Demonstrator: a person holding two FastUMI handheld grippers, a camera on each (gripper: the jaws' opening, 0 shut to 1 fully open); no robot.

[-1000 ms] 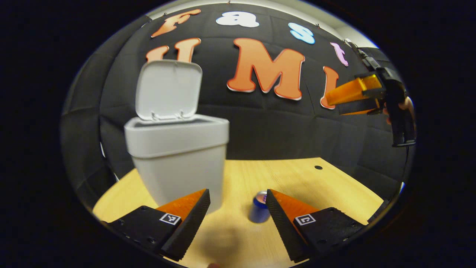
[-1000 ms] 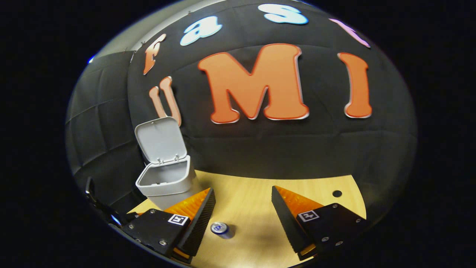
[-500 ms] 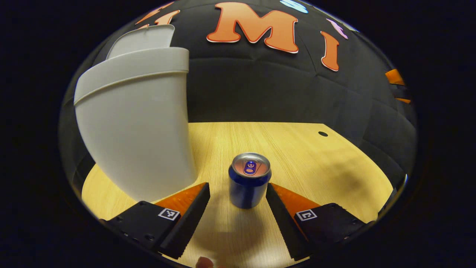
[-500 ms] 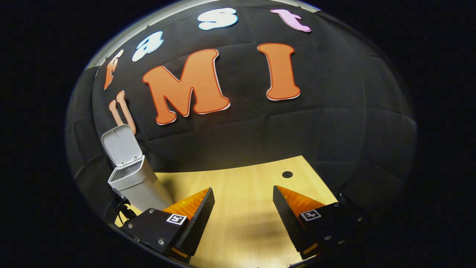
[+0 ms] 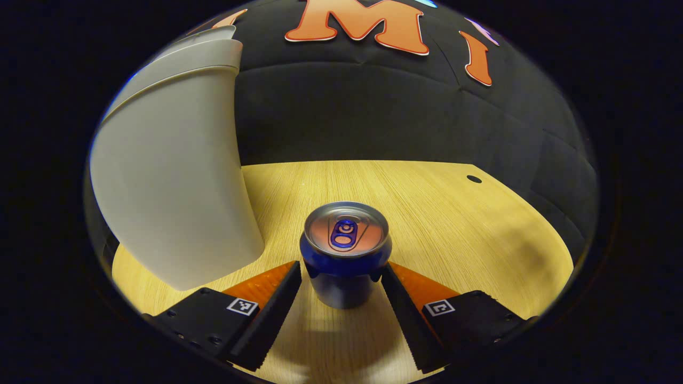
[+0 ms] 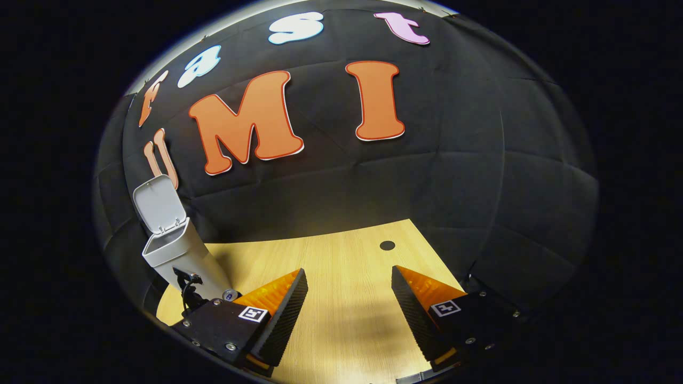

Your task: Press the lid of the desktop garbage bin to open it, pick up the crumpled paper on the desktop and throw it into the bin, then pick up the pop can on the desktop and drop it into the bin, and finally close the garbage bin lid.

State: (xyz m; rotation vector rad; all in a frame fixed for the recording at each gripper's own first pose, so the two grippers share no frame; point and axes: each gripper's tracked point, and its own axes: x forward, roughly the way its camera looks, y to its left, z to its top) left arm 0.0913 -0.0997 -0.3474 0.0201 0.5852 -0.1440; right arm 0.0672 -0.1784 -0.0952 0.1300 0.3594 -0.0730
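In the left gripper view a blue pop can with a silver top stands upright on the wooden desktop. It sits between the fingers of my left gripper, which is open, with a gap on each side. The white garbage bin rises close on the left, its lid up. In the right gripper view my right gripper is open over bare wood with nothing between its fingers. Far to its left stands the garbage bin with its lid raised, and the pop can top peeks beside it.
A small dark round hole marks the desktop near its far right corner; the hole also lies ahead of my right gripper. The black booth wall closes off the back. Part of the other gripper's rig shows in front of the bin.
My left gripper has dropped and moved forward, so the can now stands between its fingers and looks larger. My right gripper has swung away to the right, leaving the bin farther left.
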